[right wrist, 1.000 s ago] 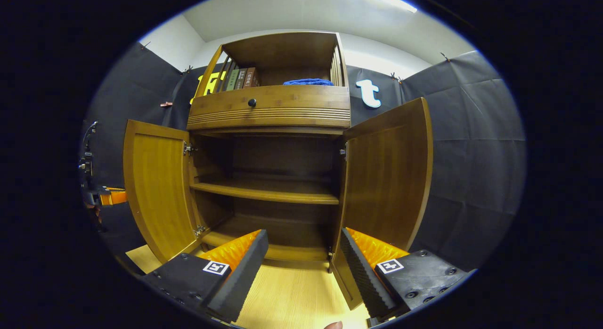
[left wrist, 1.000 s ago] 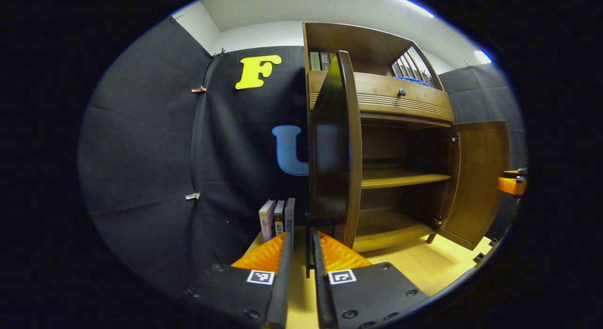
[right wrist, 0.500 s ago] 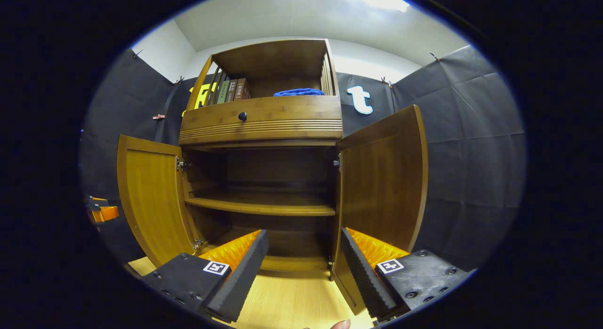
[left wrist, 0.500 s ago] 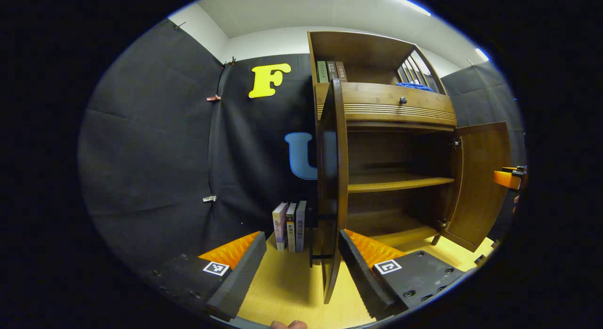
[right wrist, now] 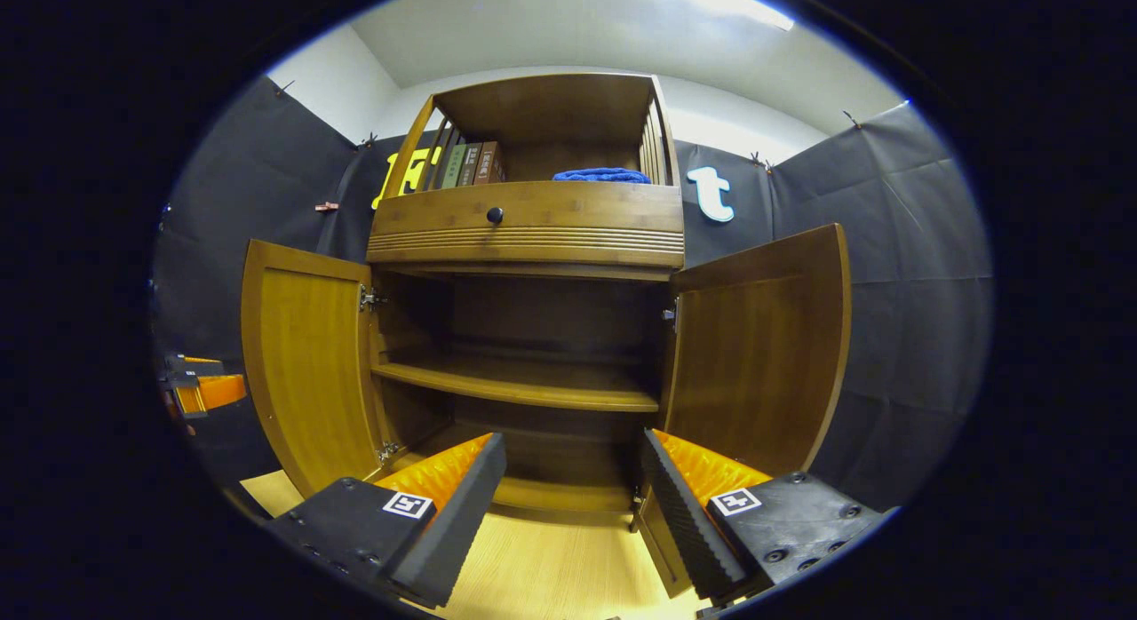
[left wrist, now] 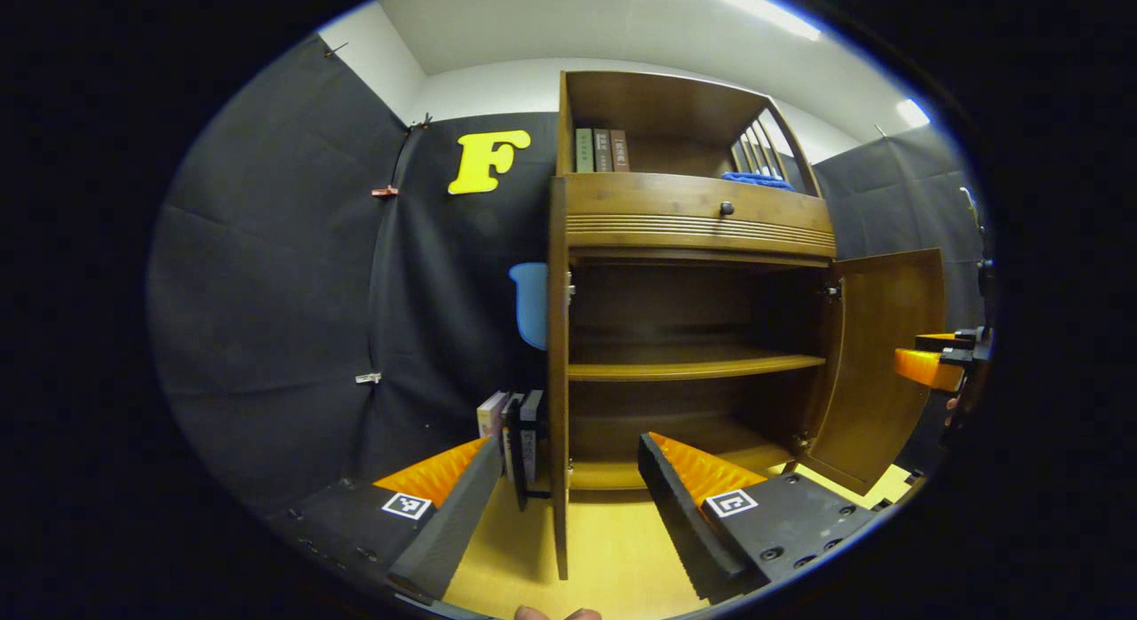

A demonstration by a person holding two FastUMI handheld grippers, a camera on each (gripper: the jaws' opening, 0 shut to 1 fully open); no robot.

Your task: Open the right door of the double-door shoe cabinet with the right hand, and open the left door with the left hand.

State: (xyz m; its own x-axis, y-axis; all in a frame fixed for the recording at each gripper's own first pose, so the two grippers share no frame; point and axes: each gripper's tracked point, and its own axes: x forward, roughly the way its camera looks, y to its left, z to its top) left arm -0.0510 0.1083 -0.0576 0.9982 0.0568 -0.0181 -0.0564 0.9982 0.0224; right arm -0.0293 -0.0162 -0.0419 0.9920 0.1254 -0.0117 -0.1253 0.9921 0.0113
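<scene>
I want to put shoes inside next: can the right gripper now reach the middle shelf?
Probably yes. Both doors, left and right, stand swung wide, and the right gripper faces the shelf with open fingers and nothing between.

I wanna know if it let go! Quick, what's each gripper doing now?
Left gripper: open, holding nothing; the left door edge stands between its jaws, untouched.
Right gripper: open, holding nothing, facing the cabinet.

Bright ceiling strip light (left wrist: 755, 3) above the cabinet (left wrist: 693, 220), glare overhead, cabinet interior in deep shadow, wood floor (right wrist: 542, 571) evenly lit, strong fisheye bending at edges, focus sharp throughout
</scene>
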